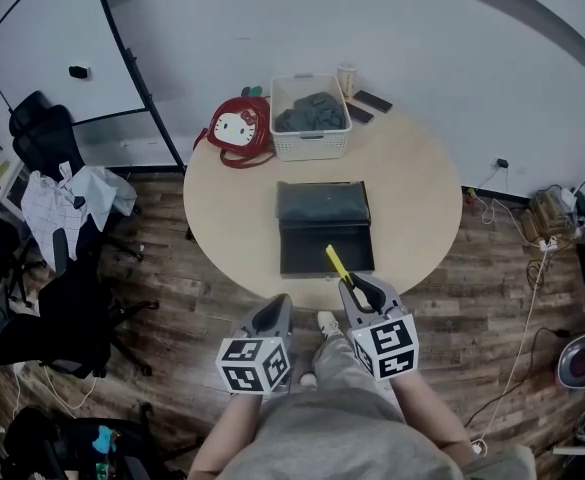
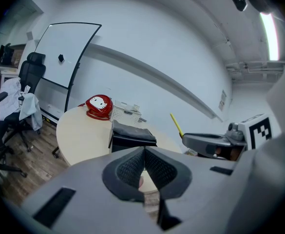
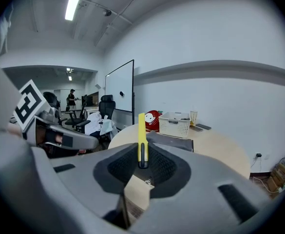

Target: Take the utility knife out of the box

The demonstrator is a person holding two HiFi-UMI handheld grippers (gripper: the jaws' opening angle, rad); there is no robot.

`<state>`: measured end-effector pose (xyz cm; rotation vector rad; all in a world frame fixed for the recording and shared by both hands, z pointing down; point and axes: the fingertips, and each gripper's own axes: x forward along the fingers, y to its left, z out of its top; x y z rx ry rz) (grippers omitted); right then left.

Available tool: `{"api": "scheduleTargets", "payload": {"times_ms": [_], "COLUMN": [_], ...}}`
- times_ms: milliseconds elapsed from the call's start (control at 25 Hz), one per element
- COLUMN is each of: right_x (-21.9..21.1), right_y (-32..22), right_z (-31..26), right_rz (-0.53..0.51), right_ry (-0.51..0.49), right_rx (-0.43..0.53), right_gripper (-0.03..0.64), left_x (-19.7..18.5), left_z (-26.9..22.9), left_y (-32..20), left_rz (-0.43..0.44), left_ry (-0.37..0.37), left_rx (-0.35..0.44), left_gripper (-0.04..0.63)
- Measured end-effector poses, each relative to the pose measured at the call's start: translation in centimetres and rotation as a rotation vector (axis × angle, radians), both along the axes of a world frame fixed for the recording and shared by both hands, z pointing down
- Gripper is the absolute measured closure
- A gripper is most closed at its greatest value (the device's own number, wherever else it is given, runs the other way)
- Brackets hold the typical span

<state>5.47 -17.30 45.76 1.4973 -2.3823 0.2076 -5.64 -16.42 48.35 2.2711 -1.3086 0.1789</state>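
Observation:
A slim yellow utility knife [image 1: 338, 264] sticks out of my right gripper [image 1: 352, 286], whose jaws are shut on its lower end over the table's near edge. In the right gripper view the knife [image 3: 142, 135] stands upright between the pads. The black box [image 1: 324, 226] lies open in the middle of the round table [image 1: 232, 228], its lid folded back, just beyond the knife tip. My left gripper [image 1: 277, 306] hangs beside the right one, off the table's near edge, shut with nothing in it. In the left gripper view its pads [image 2: 132, 169] meet, and the knife [image 2: 176, 125] shows to the right.
A white basket [image 1: 310, 118] with grey cloth stands at the table's far side, next to a red cartoon-cat bag [image 1: 239, 130]. A cup [image 1: 347, 76] and two dark phones [image 1: 372, 102] lie behind the basket. Office chairs [image 1: 52, 148] and a whiteboard [image 1: 62, 48] stand at the left.

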Motion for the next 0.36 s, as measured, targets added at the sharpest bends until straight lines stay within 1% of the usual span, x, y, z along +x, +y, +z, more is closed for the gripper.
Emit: {"api": "scheduleTargets", "payload": {"times_ms": [360], "right_x": [-0.47], "right_y": [-0.44], "right_z": [-0.2], "right_rz": [-0.017], "right_ry": [-0.017], "right_rx": [0.006], "right_gripper": [0.563], "left_x": [0.22], "left_z": [0.13], "left_y": [-0.52], "left_rz": [-0.003], "left_ry": [0.008], "left_rx": [-0.003], "left_gripper": [0.592]}}
